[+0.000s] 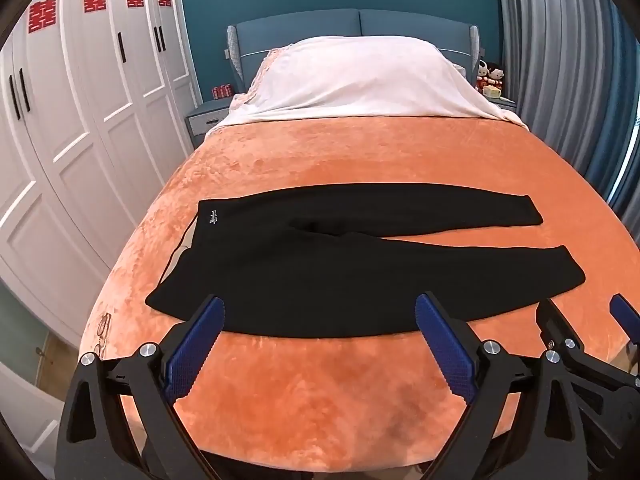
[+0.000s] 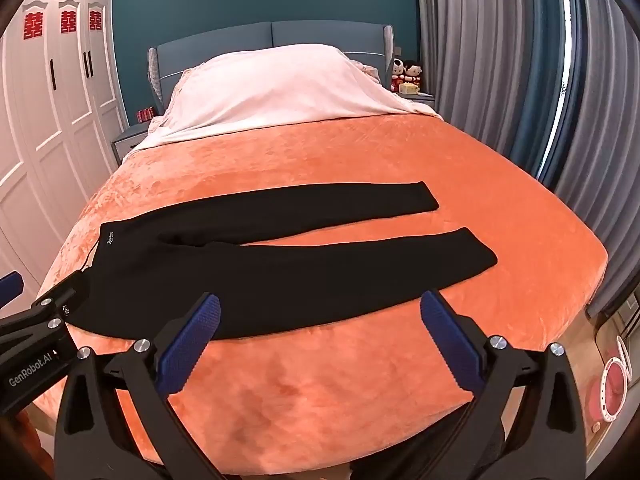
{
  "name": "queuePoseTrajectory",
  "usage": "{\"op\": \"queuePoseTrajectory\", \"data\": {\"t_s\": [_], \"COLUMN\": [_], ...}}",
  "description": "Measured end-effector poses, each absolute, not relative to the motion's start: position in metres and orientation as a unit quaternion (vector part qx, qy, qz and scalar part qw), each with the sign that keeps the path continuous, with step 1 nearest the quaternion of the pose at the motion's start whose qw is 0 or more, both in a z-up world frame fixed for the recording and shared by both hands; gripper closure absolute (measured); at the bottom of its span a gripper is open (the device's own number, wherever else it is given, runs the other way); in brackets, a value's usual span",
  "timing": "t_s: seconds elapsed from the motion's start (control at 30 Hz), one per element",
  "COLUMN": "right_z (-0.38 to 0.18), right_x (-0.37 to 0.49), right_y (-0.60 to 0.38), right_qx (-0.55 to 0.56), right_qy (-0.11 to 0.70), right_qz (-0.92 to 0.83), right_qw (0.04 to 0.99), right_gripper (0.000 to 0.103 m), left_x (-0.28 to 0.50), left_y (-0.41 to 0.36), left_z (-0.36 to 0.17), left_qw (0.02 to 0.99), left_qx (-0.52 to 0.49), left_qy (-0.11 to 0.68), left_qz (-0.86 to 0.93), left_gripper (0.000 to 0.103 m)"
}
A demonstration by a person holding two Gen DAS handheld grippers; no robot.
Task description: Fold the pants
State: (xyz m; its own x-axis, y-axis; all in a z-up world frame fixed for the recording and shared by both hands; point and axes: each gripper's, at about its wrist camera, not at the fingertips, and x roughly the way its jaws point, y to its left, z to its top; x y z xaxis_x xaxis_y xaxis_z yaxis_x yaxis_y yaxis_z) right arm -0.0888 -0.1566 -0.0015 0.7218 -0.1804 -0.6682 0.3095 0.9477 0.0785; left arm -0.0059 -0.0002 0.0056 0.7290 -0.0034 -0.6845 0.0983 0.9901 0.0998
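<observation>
Black pants [image 1: 320,268] lie flat on the orange bed cover [image 1: 320,392], waistband to the left, both legs spread out to the right. They also show in the right wrist view [image 2: 260,272]. My left gripper [image 1: 318,312] is open and empty, its blue pads over the near edge of the pants near the waist. My right gripper [image 2: 320,312] is open and empty, over the near edge of the near leg. The right gripper also shows in the left wrist view [image 1: 580,316] at the right edge.
The orange cover [image 2: 320,392] drops off at the bed's near edge. A white pillow cover [image 1: 360,76] lies at the head. White wardrobes [image 1: 80,120] stand on the left, grey-blue curtains [image 2: 520,80] on the right. A round pink object [image 2: 612,388] is on the floor.
</observation>
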Motion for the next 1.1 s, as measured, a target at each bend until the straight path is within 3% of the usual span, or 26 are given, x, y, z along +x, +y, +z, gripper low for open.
{"op": "queuePoseTrajectory", "data": {"t_s": [1.1], "right_z": [-0.001], "right_x": [-0.087], "right_y": [-0.148], "right_qx": [0.082], "right_qy": [0.354], "right_qz": [-0.128], "right_qw": [0.923], "right_gripper": [0.005], "left_x": [-0.004], "left_y": [0.01], "left_z": [0.004], "left_qw": [0.926], "left_qx": [0.055], "left_qy": [0.374], "left_qz": [-0.019], "left_gripper": [0.009]}}
